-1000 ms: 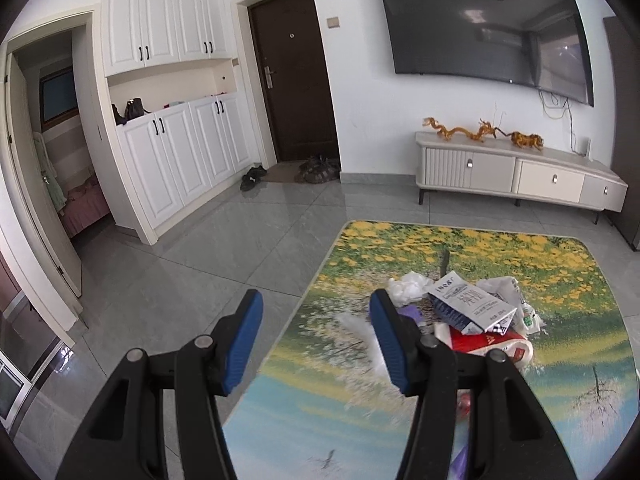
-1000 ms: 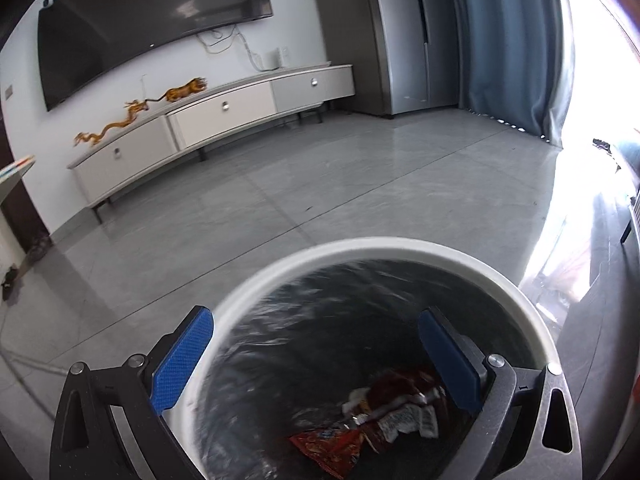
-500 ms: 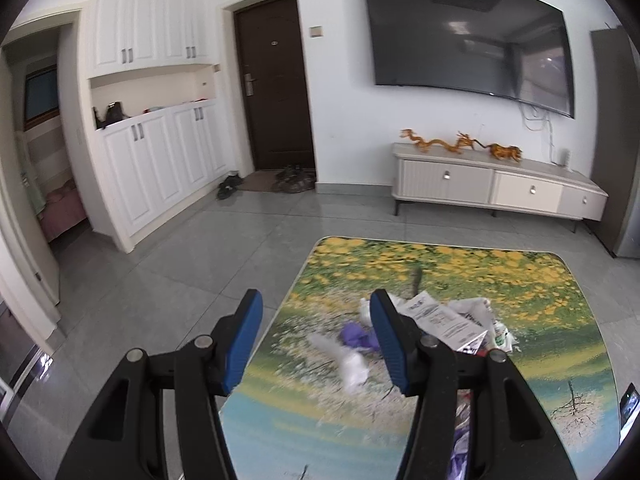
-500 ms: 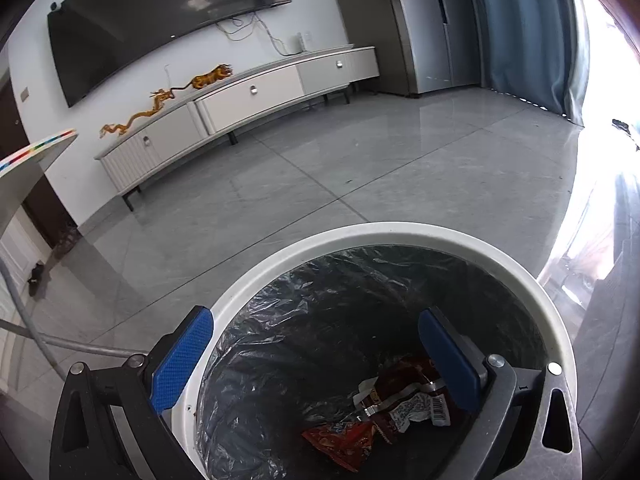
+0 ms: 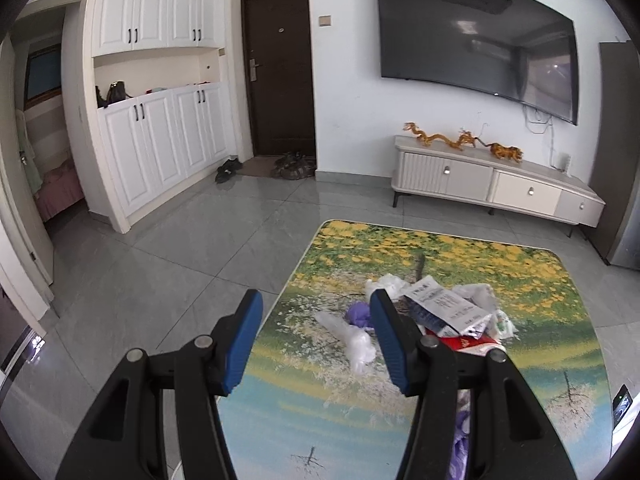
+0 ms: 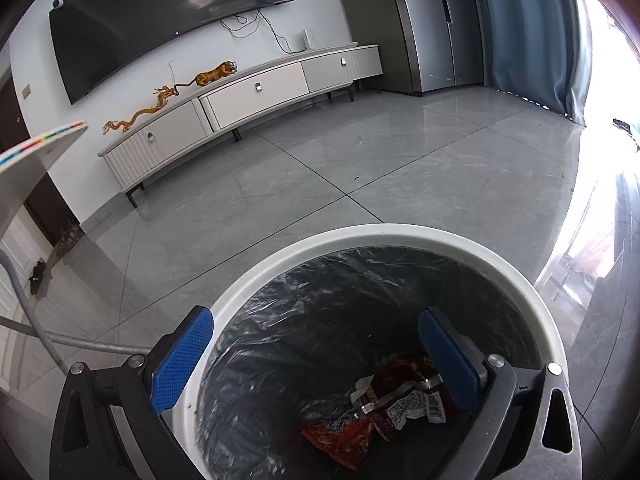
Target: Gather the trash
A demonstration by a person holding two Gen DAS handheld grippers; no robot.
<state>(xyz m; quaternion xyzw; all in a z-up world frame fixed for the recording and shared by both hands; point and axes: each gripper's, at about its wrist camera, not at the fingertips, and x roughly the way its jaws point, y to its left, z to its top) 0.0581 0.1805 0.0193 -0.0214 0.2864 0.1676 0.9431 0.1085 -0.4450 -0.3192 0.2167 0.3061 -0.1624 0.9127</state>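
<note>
A heap of trash (image 5: 444,314) lies on the flower-printed table (image 5: 520,280): a white-and-blue paper packet, crumpled white plastic, a clear plastic wrapper (image 5: 350,334), a purple scrap (image 5: 358,314) and a red packet. My left gripper (image 5: 316,306) hangs open above the table's near left part, nothing between its fingers. My right gripper (image 6: 316,332) is open over a white bin (image 6: 288,264) lined with a black bag. Red and brown snack wrappers (image 6: 384,412) lie at the bin's bottom.
Grey tiled floor (image 6: 320,184) surrounds the bin. A low TV cabinet (image 5: 492,184) with golden dragon figures stands under a wall-mounted TV (image 5: 476,36). The table's edge (image 6: 44,140) and its metal leg show at the left of the right wrist view. White cupboards, a dark door and shoes are far left.
The left view has swung and drawn back, so the trash heap sits a little farther ahead. The right gripper has pulled back slightly over the bin. Both stay open.
</note>
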